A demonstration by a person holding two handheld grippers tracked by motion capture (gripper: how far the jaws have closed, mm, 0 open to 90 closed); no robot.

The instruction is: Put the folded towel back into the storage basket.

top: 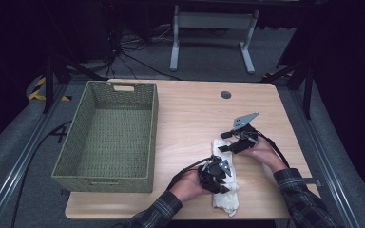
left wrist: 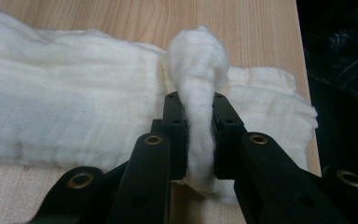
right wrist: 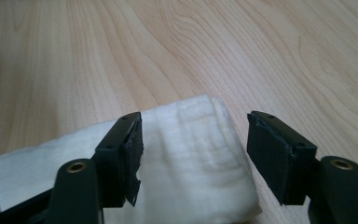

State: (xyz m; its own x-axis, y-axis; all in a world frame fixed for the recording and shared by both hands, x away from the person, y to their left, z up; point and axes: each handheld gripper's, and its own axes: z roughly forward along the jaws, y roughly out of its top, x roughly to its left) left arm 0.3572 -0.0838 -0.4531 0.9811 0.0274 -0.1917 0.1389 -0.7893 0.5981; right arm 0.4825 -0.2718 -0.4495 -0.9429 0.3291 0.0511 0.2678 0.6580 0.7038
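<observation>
Plaid sleeves (top: 299, 190), black claw (left wrist: 199, 135), brass rivets

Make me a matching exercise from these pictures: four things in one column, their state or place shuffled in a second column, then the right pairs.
Things
1. left gripper
2. right gripper
3. green woven basket
4. white cloth

States or places
A. empty, on the table's left part
B. jaws apart over a folded cloth end
C. lying flat on the wooden table
D. pinching a bunched-up tuft of cloth

Pairs: 1-D, 2-B, 3-A, 4-C
</observation>
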